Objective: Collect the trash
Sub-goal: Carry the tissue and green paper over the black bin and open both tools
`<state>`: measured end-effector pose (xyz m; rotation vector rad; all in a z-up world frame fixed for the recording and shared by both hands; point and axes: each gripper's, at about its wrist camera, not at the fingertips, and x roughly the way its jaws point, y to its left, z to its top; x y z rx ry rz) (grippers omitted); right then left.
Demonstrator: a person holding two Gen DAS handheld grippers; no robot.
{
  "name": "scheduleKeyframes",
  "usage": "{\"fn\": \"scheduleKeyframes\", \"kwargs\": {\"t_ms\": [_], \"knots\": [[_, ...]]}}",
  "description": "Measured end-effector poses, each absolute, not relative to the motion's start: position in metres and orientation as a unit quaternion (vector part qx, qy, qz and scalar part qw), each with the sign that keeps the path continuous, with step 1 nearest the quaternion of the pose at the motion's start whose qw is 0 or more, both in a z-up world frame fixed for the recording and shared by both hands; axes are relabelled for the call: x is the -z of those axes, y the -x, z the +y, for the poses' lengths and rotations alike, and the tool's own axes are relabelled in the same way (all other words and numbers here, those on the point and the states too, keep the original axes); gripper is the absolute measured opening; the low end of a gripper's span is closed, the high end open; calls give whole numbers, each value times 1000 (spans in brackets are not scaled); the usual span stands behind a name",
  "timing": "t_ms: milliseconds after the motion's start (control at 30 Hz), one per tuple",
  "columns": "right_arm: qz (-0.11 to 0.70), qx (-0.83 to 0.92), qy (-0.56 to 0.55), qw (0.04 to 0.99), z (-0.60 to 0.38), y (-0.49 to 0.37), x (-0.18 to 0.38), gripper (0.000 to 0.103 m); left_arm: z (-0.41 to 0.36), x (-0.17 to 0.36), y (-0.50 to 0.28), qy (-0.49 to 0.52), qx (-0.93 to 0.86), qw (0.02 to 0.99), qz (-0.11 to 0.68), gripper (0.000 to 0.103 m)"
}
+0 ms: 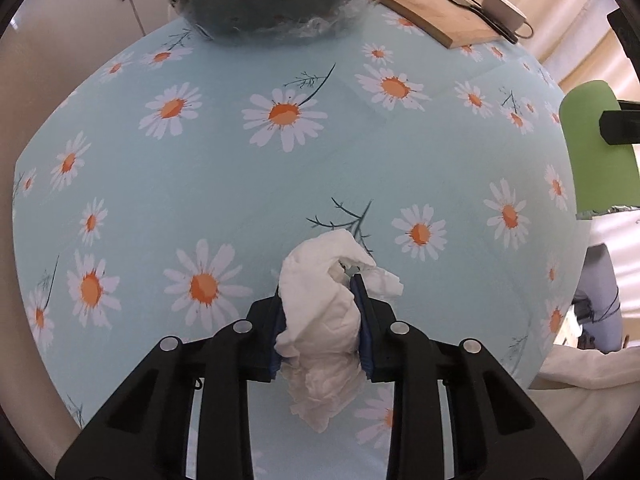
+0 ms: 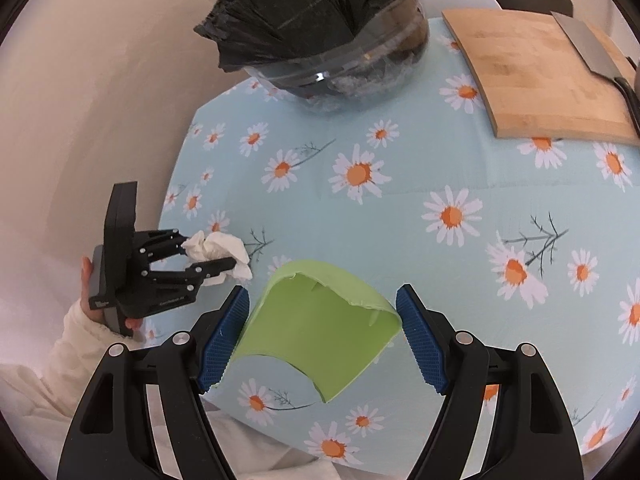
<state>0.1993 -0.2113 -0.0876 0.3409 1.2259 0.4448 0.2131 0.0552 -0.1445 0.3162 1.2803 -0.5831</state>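
Note:
A crumpled white tissue lies on the daisy tablecloth, and the blue pads of my left gripper squeeze it from both sides. In the right wrist view the same left gripper clamps the tissue near the table's left edge. A torn green paper cup is held on its side between the pads of my right gripper, which touch both its sides. In the left wrist view the green cup shows at the right edge. A bin lined with a black bag stands at the far edge.
A wooden cutting board with a cleaver on it lies at the far right. A white cup stands beside the board. A hand in a cream sleeve holds the left gripper. The bin is straight ahead of the left gripper.

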Motion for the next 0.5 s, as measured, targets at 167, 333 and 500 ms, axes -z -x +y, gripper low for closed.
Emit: {"fn": "scheduleKeyframes", "kwargs": {"t_ms": [167,333,500], "knots": [[561,-229,-149,781,-219,-201,83,71,53,130,-201,-142,241,762,584,30],[554,-251,-138,782,-229,-199,77,71,45,115,-188,-132,213,777,577,30],[547,-277,-123,781,-244,-197,71,71,31,102,-174,-124,187,791,569,30]]}}
